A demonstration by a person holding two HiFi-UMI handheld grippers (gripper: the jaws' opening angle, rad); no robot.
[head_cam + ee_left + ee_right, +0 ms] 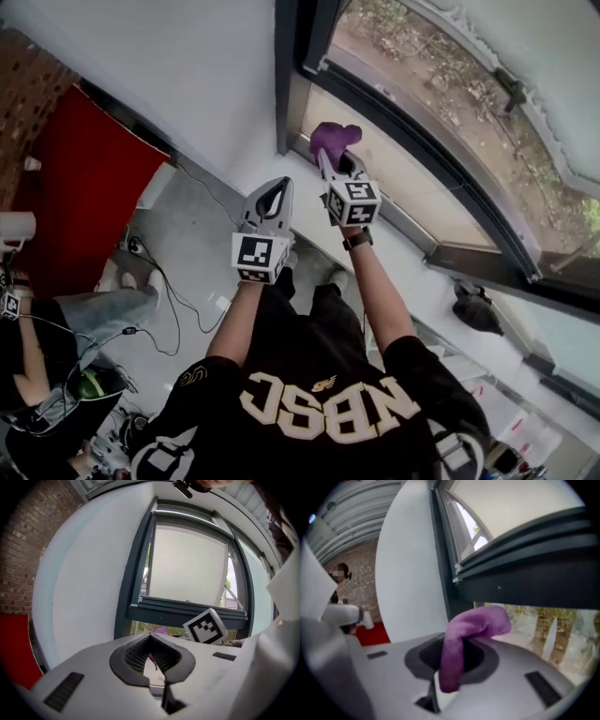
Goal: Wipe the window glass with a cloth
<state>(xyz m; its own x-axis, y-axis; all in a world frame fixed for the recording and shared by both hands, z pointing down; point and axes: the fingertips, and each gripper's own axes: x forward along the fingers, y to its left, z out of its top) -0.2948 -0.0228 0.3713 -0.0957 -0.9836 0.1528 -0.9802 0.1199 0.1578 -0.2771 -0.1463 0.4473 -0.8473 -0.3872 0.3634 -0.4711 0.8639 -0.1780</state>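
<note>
Overhead, the person in a black jersey (328, 412) has both tongs raised toward the window. The right gripper (330, 161) is clamped on a purple cloth (335, 139); its own view shows the cloth (459, 644) pinched between the jaws, with the free end curling over the top toward the pane. The cloth sits at the lower left corner of the window glass (403, 183), just beside the dark window frame (285, 84); whether it actually touches the glass cannot be told. The left gripper (280, 187) hangs next to the right one, a little lower and further from the pane. Its jaws are drawn together with nothing between them, and its own view looks past the closed tips (151, 638) to a sliver of the cloth (161, 631) and the right gripper's marker cube (205, 626). A white wall (187, 75) runs left of the frame, with a red panel (84, 187) beyond it and a cable (169, 305) trailing over the grey floor (187, 244).
</note>
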